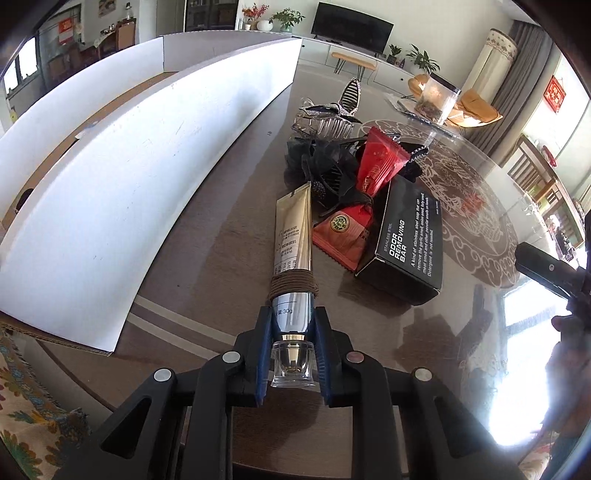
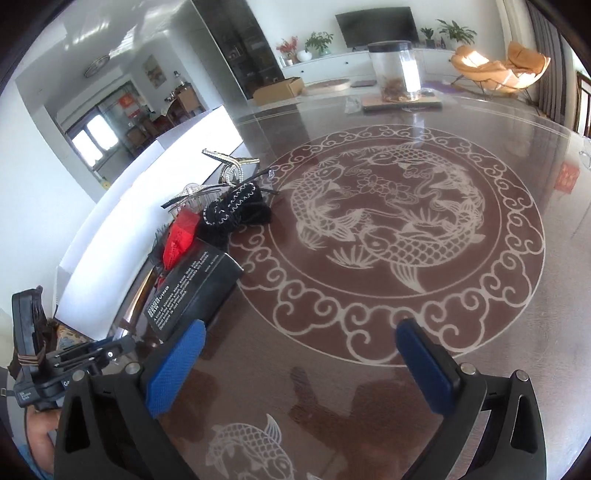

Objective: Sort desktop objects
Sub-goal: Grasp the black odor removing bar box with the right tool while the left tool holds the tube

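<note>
Gripping a gold tube (image 1: 293, 240) near its clear cap, the left gripper (image 1: 293, 332) sits low-centre of frame, jaws clenched on it. Tube lies on the glossy brown bench (image 1: 221, 229) w/ white fish pattern, just beside a red packet (image 1: 343, 236) & black box (image 1: 410, 236). White board (image 1: 129, 166) fills upper left. Right gripper (image 2: 301, 339) hovers above bench, jaws released, holding nothing. Living rm behind: TV (image 2: 376, 26), orange chair (image 2: 498, 66).

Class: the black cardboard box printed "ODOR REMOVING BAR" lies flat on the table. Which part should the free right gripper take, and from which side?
Grip the black cardboard box across its narrow width, probably from its near-right open side: the red packets crowd its left. The right gripper is open.
</note>
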`<state>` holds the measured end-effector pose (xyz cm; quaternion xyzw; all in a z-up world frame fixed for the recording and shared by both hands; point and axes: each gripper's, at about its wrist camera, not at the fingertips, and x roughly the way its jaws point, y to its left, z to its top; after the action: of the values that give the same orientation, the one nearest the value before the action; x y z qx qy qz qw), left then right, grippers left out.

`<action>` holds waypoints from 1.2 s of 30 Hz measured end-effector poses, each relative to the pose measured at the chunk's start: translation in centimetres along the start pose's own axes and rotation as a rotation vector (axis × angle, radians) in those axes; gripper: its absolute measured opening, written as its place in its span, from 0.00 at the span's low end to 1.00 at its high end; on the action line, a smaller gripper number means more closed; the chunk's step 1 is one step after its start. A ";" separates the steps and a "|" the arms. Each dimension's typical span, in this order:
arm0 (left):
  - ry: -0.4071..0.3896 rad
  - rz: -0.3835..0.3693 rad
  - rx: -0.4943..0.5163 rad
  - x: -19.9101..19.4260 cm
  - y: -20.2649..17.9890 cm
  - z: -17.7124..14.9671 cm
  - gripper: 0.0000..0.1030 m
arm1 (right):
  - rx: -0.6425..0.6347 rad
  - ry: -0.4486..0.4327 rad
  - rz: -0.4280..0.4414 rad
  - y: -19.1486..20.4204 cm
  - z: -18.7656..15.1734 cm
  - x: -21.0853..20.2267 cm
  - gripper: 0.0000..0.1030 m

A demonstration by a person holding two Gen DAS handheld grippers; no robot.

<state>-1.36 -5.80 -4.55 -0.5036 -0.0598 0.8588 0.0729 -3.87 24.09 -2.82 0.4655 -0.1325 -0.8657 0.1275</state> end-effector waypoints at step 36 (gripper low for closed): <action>0.000 -0.050 -0.016 0.1 0.9 0.7 0.21 | -0.342 0.250 -0.059 10.2 2.8 7.5 0.57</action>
<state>-2.03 -6.68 -4.44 -0.5023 -0.0791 0.8563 0.0902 -9.21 12.34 -3.62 0.5446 0.0468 -0.8145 0.1946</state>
